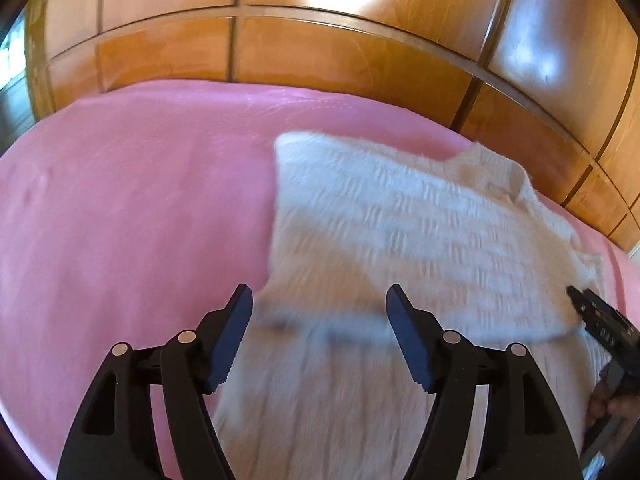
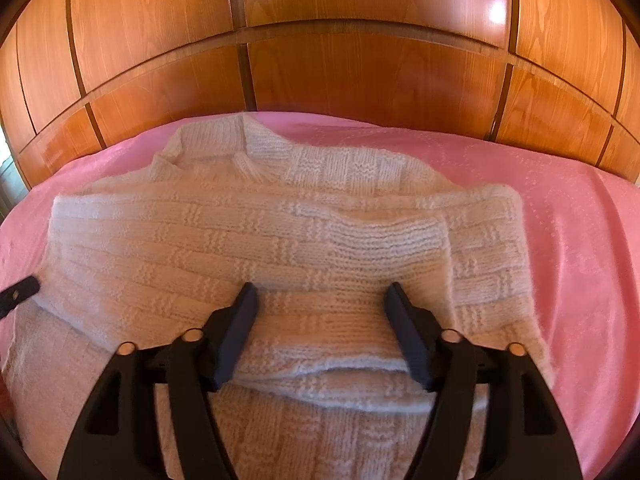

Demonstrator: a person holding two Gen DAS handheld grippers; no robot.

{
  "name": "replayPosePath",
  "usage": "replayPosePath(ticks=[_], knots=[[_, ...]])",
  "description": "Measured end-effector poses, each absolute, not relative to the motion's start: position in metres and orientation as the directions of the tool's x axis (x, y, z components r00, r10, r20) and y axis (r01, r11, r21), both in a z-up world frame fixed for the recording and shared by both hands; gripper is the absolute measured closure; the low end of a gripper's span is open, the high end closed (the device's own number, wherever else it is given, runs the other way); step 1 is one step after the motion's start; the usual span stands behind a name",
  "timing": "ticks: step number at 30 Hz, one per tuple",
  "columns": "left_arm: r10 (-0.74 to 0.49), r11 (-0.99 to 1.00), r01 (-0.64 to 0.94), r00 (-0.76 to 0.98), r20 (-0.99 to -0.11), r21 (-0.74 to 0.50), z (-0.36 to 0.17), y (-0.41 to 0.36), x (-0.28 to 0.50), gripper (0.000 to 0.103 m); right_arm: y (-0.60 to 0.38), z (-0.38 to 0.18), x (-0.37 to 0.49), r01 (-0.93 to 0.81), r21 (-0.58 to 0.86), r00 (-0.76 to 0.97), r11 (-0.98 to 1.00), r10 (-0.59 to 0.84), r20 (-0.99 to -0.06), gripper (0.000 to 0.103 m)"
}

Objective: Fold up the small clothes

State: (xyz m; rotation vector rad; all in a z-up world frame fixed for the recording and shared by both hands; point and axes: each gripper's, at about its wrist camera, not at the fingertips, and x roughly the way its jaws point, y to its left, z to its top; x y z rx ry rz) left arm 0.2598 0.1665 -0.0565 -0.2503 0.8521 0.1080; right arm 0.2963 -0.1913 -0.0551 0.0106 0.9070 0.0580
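Observation:
A small cream knitted sweater [image 2: 280,240] lies partly folded on a pink bedspread [image 2: 560,240]; its far part is laid back over the near part. It also shows in the left wrist view [image 1: 400,232], blurred. My left gripper [image 1: 319,300] is open and empty, above the sweater's left edge. My right gripper [image 2: 320,298] is open and empty, just over the folded layer's near edge. The right gripper's tip shows at the right of the left wrist view [image 1: 592,312], and the left gripper's tip at the left of the right wrist view [image 2: 20,290].
The pink bedspread [image 1: 120,220] stretches wide to the sweater's left and right. Glossy wooden wardrobe panels [image 2: 320,40] stand right behind the bed's far edge.

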Motion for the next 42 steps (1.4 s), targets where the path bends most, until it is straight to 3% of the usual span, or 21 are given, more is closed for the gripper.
replayPosePath(ticks=[1, 12, 17, 20, 25, 27, 29, 31, 32, 33, 42], knots=[[-0.005, 0.965, -0.195, 0.656, -0.755, -0.176, -0.055, 0.169, 0.251, 0.035, -0.192, -0.053, 0.293, -0.047, 0.036, 0.611, 0.998, 0.057, -0.79, 0.012], [-0.097, 0.961, -0.141, 0.63, -0.771, -0.237, -0.064, 0.197, 0.14, 0.035, -0.258, -0.045, 0.184, 0.009, 0.108, 0.541, 0.994, 0.086, -0.837, 0.011], [-0.135, 0.961, -0.106, 0.625, -0.769, -0.256, -0.063, 0.195, 0.101, 0.035, -0.274, -0.047, 0.118, -0.002, 0.202, 0.497, 0.979, 0.177, -0.849, 0.013], [-0.154, 0.96, -0.092, 0.611, -0.776, -0.263, -0.063, 0.19, 0.079, 0.035, -0.271, -0.04, 0.08, -0.023, 0.234, 0.483, 0.972, 0.216, -0.849, 0.021], [-0.167, 0.956, -0.1, 0.586, -0.793, -0.275, -0.063, 0.189, 0.056, 0.037, -0.261, -0.039, 0.038, -0.036, 0.294, 0.423, 0.955, 0.281, -0.861, 0.053], [-0.188, 0.948, -0.108, 0.569, -0.8, -0.3, -0.066, 0.192, 0.046, 0.038, -0.26, -0.043, 0.028, -0.036, 0.314, 0.395, 0.949, 0.302, -0.867, 0.056], [-0.222, 0.937, -0.106, 0.552, -0.804, -0.332, -0.069, 0.195, 0.036, 0.046, -0.259, -0.046, 0.022, -0.04, 0.318, 0.385, 0.947, 0.308, -0.87, 0.06], [-0.24, 0.938, -0.089, 0.535, -0.81, -0.336, -0.071, 0.196, 0.032, 0.072, -0.261, -0.046, 0.021, -0.033, 0.33, 0.372, 0.944, 0.318, -0.872, 0.074], [-0.262, 0.933, -0.079, 0.519, -0.813, -0.351, -0.073, 0.196, 0.032, 0.094, -0.262, -0.045, 0.022, -0.032, 0.344, 0.357, 0.938, 0.333, -0.873, 0.084], [-0.297, 0.921, -0.072, 0.507, -0.809, -0.383, -0.074, 0.198, 0.032, 0.096, -0.263, -0.042, 0.023, -0.043, 0.367, 0.341, 0.929, 0.359, -0.869, 0.091], [-0.505, 0.794, 0.02, 0.577, -0.642, -0.607, -0.028, 0.218, 0.053, 0.098, -0.259, 0.007, 0.057, -0.128, 0.526, 0.433, 0.841, 0.524, -0.733, 0.091]])
